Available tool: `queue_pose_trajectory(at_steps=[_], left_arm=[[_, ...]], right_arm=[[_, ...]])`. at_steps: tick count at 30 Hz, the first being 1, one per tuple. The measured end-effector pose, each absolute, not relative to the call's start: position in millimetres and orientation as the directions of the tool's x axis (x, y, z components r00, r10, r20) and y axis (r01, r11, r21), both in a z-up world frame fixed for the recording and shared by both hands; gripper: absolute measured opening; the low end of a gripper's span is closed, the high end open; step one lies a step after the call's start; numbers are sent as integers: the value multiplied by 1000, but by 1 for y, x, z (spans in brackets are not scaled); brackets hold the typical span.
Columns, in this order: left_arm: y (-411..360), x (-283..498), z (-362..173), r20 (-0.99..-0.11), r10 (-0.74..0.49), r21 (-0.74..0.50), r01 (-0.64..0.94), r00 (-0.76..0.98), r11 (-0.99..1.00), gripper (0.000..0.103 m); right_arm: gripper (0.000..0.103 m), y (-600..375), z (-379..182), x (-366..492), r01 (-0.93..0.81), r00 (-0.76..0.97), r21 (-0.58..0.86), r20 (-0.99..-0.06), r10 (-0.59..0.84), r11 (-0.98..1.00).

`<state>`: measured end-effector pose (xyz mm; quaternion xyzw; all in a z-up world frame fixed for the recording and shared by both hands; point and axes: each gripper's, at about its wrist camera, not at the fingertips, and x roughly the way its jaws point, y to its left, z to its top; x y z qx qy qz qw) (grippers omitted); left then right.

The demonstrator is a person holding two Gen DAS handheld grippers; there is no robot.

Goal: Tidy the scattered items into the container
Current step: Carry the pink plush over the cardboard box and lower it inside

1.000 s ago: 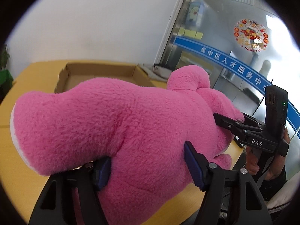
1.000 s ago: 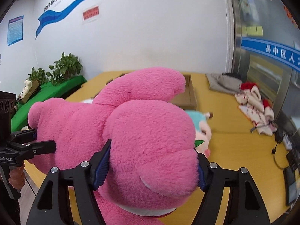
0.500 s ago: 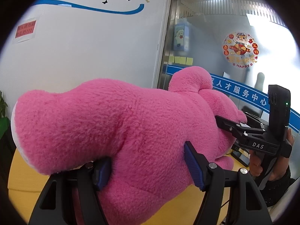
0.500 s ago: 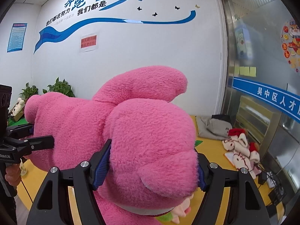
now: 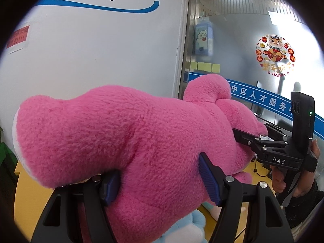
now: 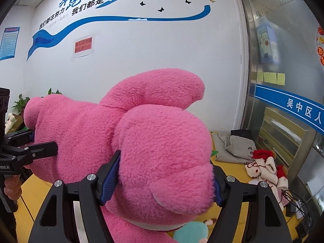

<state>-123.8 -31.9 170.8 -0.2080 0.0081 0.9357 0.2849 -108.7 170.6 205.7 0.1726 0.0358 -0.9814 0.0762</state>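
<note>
Your left gripper (image 5: 162,180) pinches the big pink plush toy (image 5: 125,133) across its lower body, both blue pads sunk into the fur. Your right gripper (image 6: 165,177) clamps the same toy at its round head end, one pad on each side. The toy hangs between your two grippers, lifted clear of the yellow table (image 6: 33,190), stretched sideways in front of the white wall (image 6: 141,46). From the left camera your right hand (image 5: 283,179) shows on the other tool's handle. A pale blue plush (image 5: 188,228) lies under the pink one. On the table by the glass door sit a grey bag (image 6: 237,143) and a red-and-white plush (image 6: 265,168). The container is not in view.
</note>
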Motion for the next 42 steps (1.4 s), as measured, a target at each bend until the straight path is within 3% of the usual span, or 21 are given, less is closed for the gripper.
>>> queue_pose_trajectory(at_steps=[11,25,30,42], left_arm=[[7,-252,128,-524,500,-133,-513,-690,-848,69],[26,-383,2,-734,455,-269,-400,-504,-876,69],[26,-404,-39,-813,396,-259,-344,-427,-903,69],[-3,-438,-46,-800,378,-282,-263,-466,-922,70]], right_arm=[[79,186,160,-263,155,-864,24,-481,-147,-988],[78,198,46,-421,115,-651,68,-748,-126,-991],[78,207,-1,-452,104,-545,88,-828,-131,-991],[79,198,-2,-478,116,-561,75,-818,-128,-990]])
